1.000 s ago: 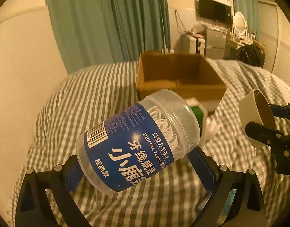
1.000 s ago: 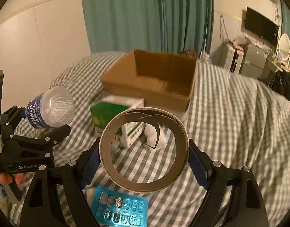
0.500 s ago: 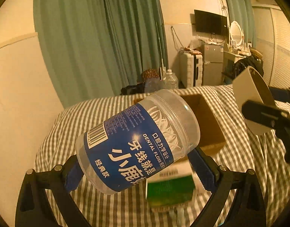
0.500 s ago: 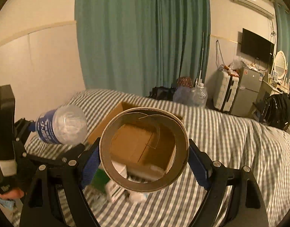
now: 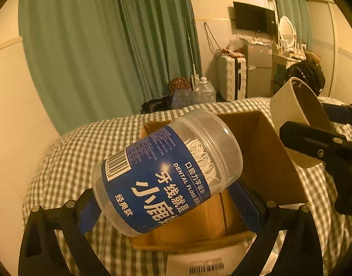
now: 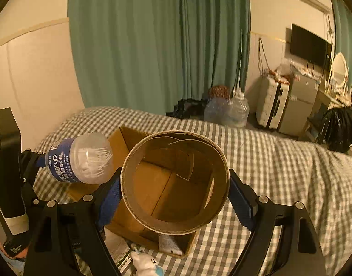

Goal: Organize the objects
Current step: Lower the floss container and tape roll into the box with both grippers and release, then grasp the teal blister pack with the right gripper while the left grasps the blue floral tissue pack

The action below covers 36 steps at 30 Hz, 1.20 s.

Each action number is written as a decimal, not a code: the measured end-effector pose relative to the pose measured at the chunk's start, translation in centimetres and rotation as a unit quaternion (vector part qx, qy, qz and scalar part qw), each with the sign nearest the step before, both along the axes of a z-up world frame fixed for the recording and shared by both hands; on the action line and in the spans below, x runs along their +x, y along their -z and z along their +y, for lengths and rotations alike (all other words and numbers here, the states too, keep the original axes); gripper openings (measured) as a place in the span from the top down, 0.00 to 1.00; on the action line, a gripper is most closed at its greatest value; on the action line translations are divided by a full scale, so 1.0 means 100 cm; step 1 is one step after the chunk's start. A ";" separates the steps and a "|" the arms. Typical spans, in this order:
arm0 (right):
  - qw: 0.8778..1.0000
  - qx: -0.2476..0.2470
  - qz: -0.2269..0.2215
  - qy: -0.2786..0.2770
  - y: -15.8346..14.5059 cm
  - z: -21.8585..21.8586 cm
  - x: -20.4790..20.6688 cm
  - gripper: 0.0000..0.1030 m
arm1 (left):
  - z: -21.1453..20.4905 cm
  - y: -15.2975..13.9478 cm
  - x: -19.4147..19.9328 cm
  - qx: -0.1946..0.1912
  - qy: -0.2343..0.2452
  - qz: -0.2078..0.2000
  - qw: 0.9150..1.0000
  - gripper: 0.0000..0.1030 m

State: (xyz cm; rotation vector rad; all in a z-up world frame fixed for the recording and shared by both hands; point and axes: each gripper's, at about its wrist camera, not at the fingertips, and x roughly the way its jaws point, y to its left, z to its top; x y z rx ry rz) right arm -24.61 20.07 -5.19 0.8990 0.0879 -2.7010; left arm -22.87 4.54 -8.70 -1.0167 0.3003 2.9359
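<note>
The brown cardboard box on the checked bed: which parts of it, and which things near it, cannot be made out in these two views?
- Left wrist view: the clear dental floss jar with the blue label hides most of the brown cardboard box floor.
- Right wrist view: the wide cardboard tape ring covers the box's middle.
- Left wrist view: the white paper with a barcode is cut off by the bottom edge.
- Right wrist view: the small white toy is cut off below.

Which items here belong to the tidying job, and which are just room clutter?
In play:
dental floss jar, in left tongs
cardboard ring, in right tongs
cardboard box

Lying about:
water jugs
suitcase
television
</note>
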 end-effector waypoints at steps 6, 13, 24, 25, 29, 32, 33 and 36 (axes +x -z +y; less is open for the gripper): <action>1.000 -0.019 0.009 0.000 0.015 0.000 -0.009 0.00 | 0.002 0.023 -0.010 -0.003 0.002 -0.036 0.999 0.01; 0.999 -0.034 0.010 0.016 0.005 0.013 0.001 0.00 | 0.001 0.014 0.000 0.031 0.005 -0.057 0.998 0.00; 0.999 -0.031 -0.008 -0.018 -0.001 0.003 0.042 0.00 | -0.018 -0.014 0.049 0.039 -0.006 -0.037 0.999 0.00; 0.999 -0.028 -0.009 -0.016 -0.003 0.005 0.050 0.00 | -0.021 -0.016 0.054 0.040 -0.013 -0.040 0.998 0.00; 1.000 -0.016 0.004 -0.004 -0.018 0.014 0.085 0.00 | -0.037 -0.028 0.099 0.065 -0.035 -0.035 0.997 0.00; 1.000 -0.015 0.015 -0.005 -0.031 0.015 0.121 0.00 | -0.046 -0.034 0.132 0.076 -0.046 -0.035 0.995 0.00; 1.000 -0.012 0.018 -0.007 -0.033 0.017 0.135 0.00 | -0.048 -0.035 0.144 0.074 -0.050 -0.034 0.995 0.00; 1.000 0.002 0.022 -0.008 -0.030 0.020 0.173 0.00 | -0.054 -0.035 0.177 0.064 -0.060 -0.030 0.996 0.00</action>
